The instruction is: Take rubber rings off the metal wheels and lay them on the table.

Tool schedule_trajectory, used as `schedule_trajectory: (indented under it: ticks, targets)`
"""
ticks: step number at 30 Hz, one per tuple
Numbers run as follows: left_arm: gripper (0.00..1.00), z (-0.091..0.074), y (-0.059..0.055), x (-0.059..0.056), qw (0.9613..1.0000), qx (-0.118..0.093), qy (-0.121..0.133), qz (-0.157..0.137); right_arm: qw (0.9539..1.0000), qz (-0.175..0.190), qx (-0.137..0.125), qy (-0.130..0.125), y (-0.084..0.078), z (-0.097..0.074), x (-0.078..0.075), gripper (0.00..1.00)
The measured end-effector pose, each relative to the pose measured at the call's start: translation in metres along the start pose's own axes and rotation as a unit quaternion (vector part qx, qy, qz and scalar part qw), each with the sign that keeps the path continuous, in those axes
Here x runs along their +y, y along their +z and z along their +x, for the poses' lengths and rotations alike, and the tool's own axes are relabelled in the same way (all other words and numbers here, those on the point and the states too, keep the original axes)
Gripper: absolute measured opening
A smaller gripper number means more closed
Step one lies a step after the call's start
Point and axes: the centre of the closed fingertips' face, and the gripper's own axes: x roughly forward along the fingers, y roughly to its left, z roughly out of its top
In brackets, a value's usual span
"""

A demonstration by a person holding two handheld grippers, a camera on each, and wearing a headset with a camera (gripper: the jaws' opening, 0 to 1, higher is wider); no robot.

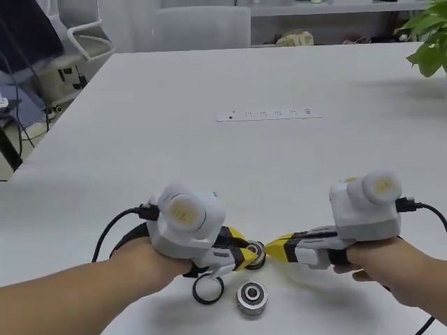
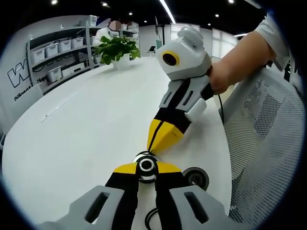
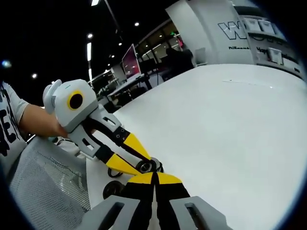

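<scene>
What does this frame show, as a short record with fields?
left gripper: jaws shut on a metal wheel
right gripper: jaws shut, tips at that wheel's rim; grip on its ring unclear
table: loose rubber ring and second wheel, near the grippers
progress: one ring lies off on the table

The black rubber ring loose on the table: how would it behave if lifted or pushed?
The thin black rubber ring lies flat on the white table, so it probably won't roll. Its slim band suggests it is light and would likely flex when pinched. Rubber may drag rather than slide.
</scene>
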Motion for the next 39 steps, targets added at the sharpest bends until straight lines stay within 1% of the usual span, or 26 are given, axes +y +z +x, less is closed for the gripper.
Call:
schedule_trajectory:
  ticks: [2,6,8,9,14,18,19,20,21,23,27,30,33,36,39]
  targets:
    - [0.07,0.0,0.0,0.0,1.0,0.0,0.001,0.0,0.9999,-0.01,0.003,-0.002,0.001,0.0,0.002,0.0]
    - [0.07,-0.001,0.0,0.0,1.0,0.001,0.001,0.001,0.9999,-0.013,0.001,0.005,0.002,0.001,0.006,0.0]
    - [0.07,-0.001,0.0,0.0,1.0,0.001,0.001,0.002,0.9993,-0.037,0.007,0.006,0.003,0.004,0.009,0.0]
    - [0.07,-0.001,0.0,0.0,1.0,0.001,0.001,0.002,0.9991,-0.04,0.008,0.007,0.003,0.005,0.01,0.0]
    - [0.07,-0.001,0.0,0.0,1.0,-0.001,0.0,0.003,0.9992,-0.038,0.005,0.011,0.003,0.005,0.01,0.0]
    - [0.07,-0.001,0.0,-0.001,1.0,-0.002,-0.001,0.003,0.9989,-0.045,0.003,0.015,0.004,0.005,0.013,0.0]
    - [0.07,-0.001,0.001,-0.002,1.0,-0.002,-0.002,0.005,0.9989,-0.043,0.001,0.018,0.005,0.005,0.014,0.0]
    - [0.07,-0.001,0.001,-0.002,1.0,-0.002,-0.001,0.005,0.9985,-0.045,0.0,0.032,0.005,0.005,0.02,0.0]
    - [0.07,0.0,0.001,-0.002,1.0,-0.002,-0.001,0.004,0.9984,-0.049,-0.005,0.028,0.007,0.004,0.022,0.0]
    - [0.07,-0.001,0.001,-0.002,1.0,-0.003,-0.001,0.004,0.9977,-0.063,-0.004,0.025,0.007,0.005,0.02,0.0]
    - [0.07,-0.001,0.001,-0.002,1.0,-0.003,0.0,0.003,0.9976,-0.067,-0.001,0.019,0.004,0.004,0.015,0.0]
    - [0.07,-0.001,0.001,-0.002,1.0,-0.004,0.0,0.0,0.9977,-0.065,-0.006,0.017,0.006,0.003,0.013,0.0]
    - [0.07,-0.001,0.001,-0.002,1.0,-0.005,0.001,-0.003,0.9973,-0.072,-0.009,0.011,0.007,0.002,0.011,0.0]
    - [0.08,-0.001,0.001,-0.002,1.0,-0.004,0.001,-0.003,0.9973,-0.073,-0.007,0.005,0.005,0.002,0.007,0.0]
    - [0.08,-0.001,0.001,-0.002,1.0,-0.001,-0.002,0.001,0.9973,-0.073,-0.007,0.005,0.005,0.001,0.007,0.0]
